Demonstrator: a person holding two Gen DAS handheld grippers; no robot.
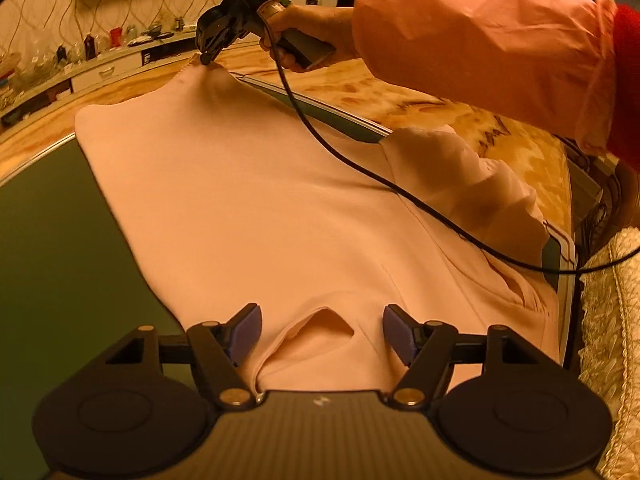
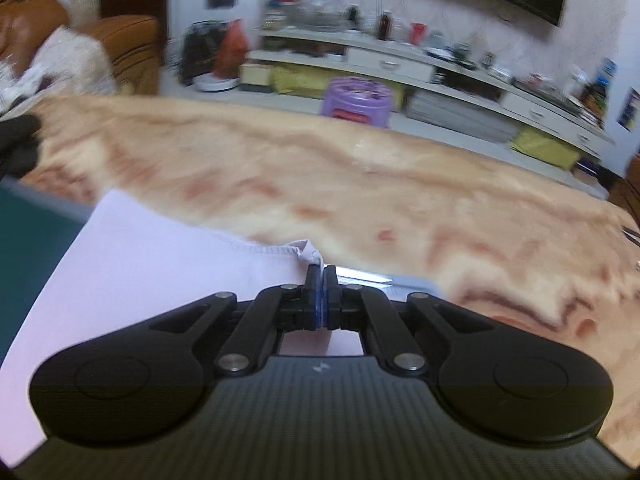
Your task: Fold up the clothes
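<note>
Left claw (image 1: 322,334) spread wide, pads either side of the neckline of the pink shirt (image 1: 248,208); right claw (image 2: 320,280) pinched tight on the shirt's far hem corner, lifting it; shirt lies flat on dark mat (image 1: 48,240) over marbled bench (image 2: 360,200)

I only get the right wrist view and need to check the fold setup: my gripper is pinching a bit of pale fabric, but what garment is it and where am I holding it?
Observer: It is a pale pink top lying flat on a dark green mat; the right gripper is shut on its far corner.
Operator: What is the left gripper doing?
Observer: The left gripper is open, its blue pads either side of the neckline opening.
Operator: Are the sleeves laid out?
Observer: One crumpled sleeve lies at the mat's right edge.
</note>
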